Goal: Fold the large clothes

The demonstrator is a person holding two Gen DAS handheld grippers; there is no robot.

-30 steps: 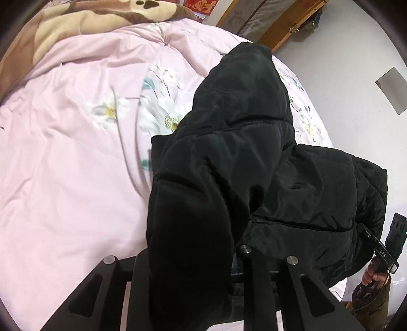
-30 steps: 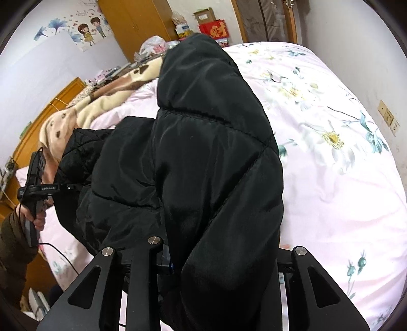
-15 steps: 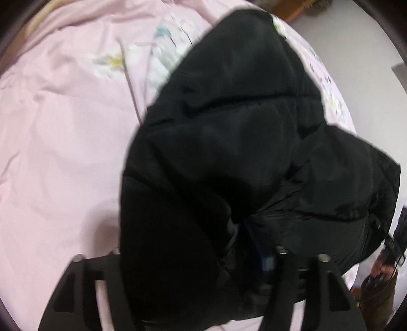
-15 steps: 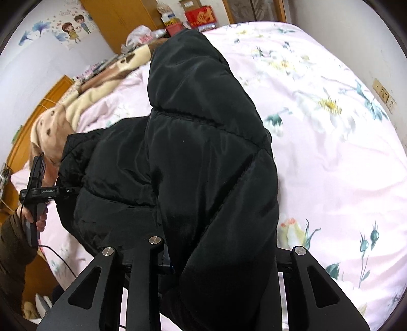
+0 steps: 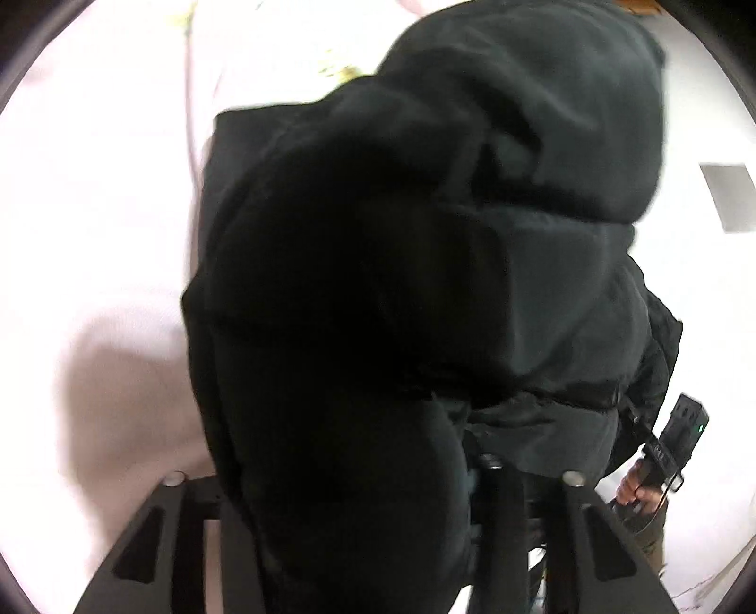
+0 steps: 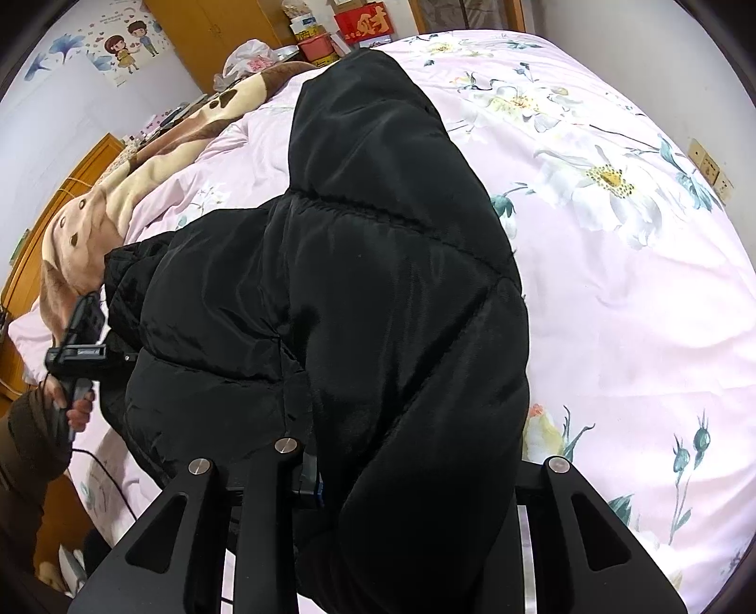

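Black quilted jacket [image 6: 378, 283], pink floral bedspread [image 6: 638, 307], tan paw-print blanket [image 6: 141, 174].

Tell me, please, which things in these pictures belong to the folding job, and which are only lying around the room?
Job:
- black padded jacket
- left gripper, shut on it
- right gripper, shut on it
- pink floral quilt, the surface under it

Lying about:
- brown paw-print blanket
- red box
- white plastic bag

A bed [image 6: 638, 293] covered by a pink quilt printed with white flowers carries everything. A black puffer jacket [image 6: 368, 264] lies on its near left part, running away toward the far side. A tan and brown blanket [image 6: 141, 174] lies along the far left edge.
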